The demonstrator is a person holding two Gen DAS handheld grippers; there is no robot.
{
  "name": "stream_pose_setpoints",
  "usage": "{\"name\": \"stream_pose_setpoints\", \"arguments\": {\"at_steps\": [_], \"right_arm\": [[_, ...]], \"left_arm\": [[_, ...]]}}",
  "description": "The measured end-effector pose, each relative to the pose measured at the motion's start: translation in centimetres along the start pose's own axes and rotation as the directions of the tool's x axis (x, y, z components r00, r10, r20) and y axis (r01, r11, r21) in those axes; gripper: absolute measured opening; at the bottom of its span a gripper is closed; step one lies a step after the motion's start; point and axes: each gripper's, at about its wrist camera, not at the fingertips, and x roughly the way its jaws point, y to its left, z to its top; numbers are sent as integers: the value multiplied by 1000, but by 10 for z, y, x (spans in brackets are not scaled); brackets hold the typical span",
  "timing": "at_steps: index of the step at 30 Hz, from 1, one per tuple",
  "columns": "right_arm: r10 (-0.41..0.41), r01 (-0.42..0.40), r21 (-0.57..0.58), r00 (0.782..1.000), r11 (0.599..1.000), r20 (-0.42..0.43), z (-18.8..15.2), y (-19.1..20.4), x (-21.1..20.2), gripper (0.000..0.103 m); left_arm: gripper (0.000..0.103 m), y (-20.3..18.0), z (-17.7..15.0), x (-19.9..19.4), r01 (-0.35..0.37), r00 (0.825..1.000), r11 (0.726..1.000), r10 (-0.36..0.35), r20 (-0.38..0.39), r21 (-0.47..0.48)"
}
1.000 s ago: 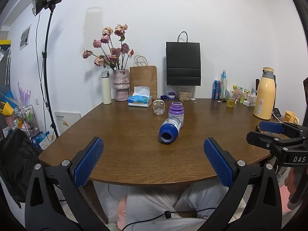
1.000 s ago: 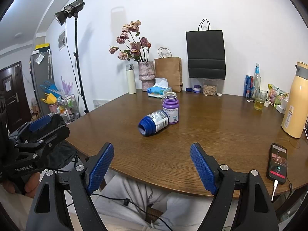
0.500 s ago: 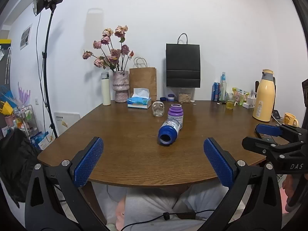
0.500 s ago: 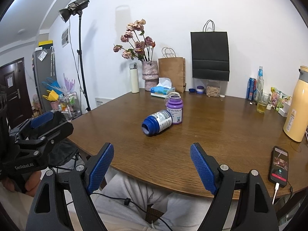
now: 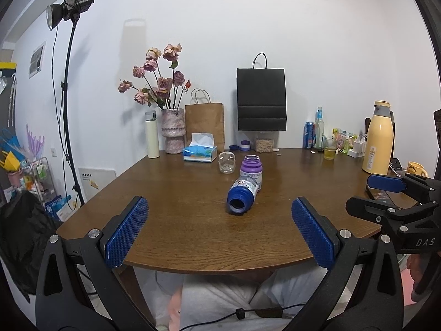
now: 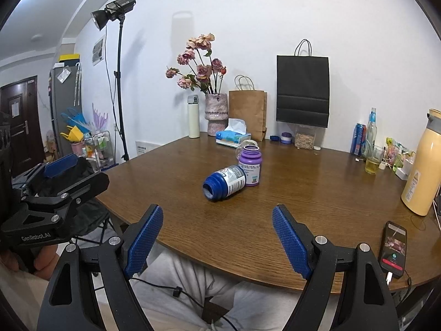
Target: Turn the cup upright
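A blue jar [image 5: 242, 194] lies on its side mid-table, its open mouth towards me; in the right wrist view the blue jar [image 6: 224, 182] points left-front. Touching its far end stands an upright purple jar [image 5: 251, 169]. A small clear glass cup [image 5: 226, 162] sits just behind; I cannot tell which way up it is. My left gripper [image 5: 219, 212] hangs open before the table's near edge, nothing between its pads. My right gripper [image 6: 217, 215] is also open and empty, short of the blue jar. Each gripper shows at the edge of the other's view.
The brown table [image 5: 176, 220] carries a tissue box [image 5: 199, 151], vase of flowers [image 5: 172, 131], paper bags, drinks and a yellow flask [image 5: 378, 138] along the back and right. A phone [image 6: 393, 248] lies near the front right edge. A lamp stand [image 5: 67, 104] rises at the left.
Both views have drifted slightly, the grippers shifting a little in front of the table. The jars and cup have not moved. Both grippers stay open.
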Motion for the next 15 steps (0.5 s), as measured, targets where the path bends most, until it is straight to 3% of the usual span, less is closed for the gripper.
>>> {"name": "stream_pose_setpoints", "arguments": {"at_steps": [15], "right_arm": [[-6, 6, 3, 1000, 1000, 12, 3, -4, -3, 86]], "left_arm": [[103, -6, -1, 1, 10, 1000, 1000, -10, -4, 22]]}}
